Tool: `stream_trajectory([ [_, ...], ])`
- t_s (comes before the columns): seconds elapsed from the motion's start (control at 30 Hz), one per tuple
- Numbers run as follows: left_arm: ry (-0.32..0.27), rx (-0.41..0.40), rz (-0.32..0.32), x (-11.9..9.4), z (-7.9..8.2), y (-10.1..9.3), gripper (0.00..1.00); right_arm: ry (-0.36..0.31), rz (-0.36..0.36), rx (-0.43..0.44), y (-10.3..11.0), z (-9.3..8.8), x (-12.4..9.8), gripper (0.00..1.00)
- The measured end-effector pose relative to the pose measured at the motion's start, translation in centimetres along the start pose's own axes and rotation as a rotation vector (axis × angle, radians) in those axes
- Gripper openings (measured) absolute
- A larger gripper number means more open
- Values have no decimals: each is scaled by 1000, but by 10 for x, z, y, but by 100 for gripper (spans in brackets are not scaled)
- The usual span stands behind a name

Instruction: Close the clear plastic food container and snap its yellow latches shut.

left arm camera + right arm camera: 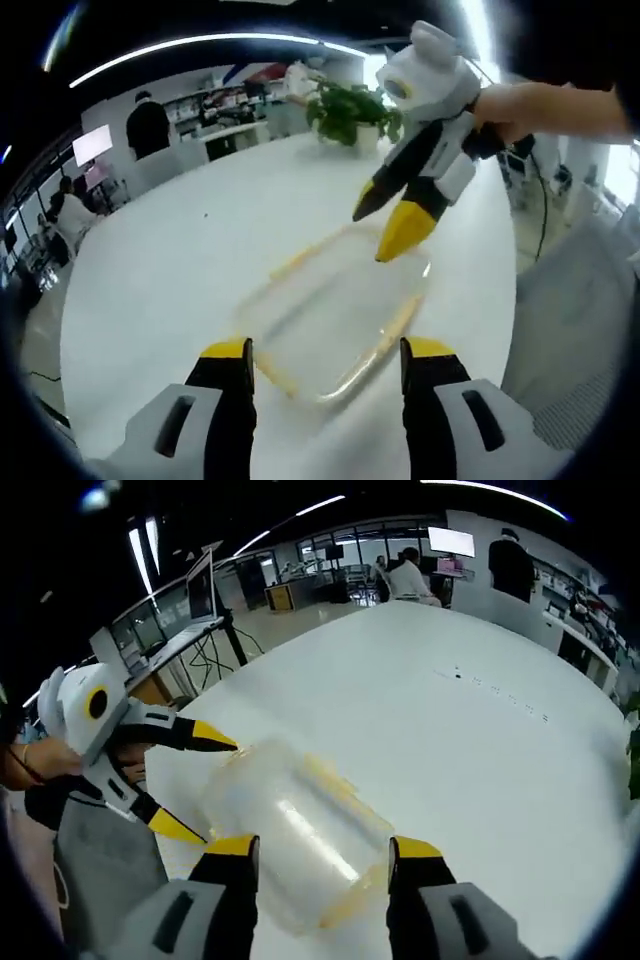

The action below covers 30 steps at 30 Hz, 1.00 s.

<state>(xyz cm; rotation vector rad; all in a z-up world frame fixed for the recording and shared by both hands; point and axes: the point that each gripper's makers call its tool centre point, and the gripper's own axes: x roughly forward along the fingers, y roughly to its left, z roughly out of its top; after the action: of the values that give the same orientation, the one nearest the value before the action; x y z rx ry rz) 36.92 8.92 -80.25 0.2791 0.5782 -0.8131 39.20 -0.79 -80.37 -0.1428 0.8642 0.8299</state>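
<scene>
While both grippers gape, container (335,315) lies between, untouched.

Blurred clear container (290,830) with yellow latches (335,780) on white table (450,730), between right gripper's (320,855) spread fingers.

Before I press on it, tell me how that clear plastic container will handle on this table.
The container looks empty and thin-walled, so probably light. It sits on a smooth white table, so it may slide when pushed. Both the left gripper and the right gripper stand open around it; steadying one side while pressing seems wise.
</scene>
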Motion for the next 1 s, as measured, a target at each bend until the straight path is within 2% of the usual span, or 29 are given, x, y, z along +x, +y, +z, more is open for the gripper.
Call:
stream_trajectory([
  [0.1,-12,-34,13,-2,1,5,56,-19,-18,34,-1,-3,-2,50],
  [0.27,-17,-31,27,-5,3,8,55,-69,-60,70,-4,-9,-9,48],
  [0.47,-6,-45,19,-3,-2,6,55,-91,-77,120,-4,-23,-17,47],
  [0.67,20,-14,21,-2,-8,4,53,-120,-95,126,-3,-31,-21,42],
  [1.0,27,-27,15,-1,-13,3,51,-125,-92,123,4,-38,-17,38],
])
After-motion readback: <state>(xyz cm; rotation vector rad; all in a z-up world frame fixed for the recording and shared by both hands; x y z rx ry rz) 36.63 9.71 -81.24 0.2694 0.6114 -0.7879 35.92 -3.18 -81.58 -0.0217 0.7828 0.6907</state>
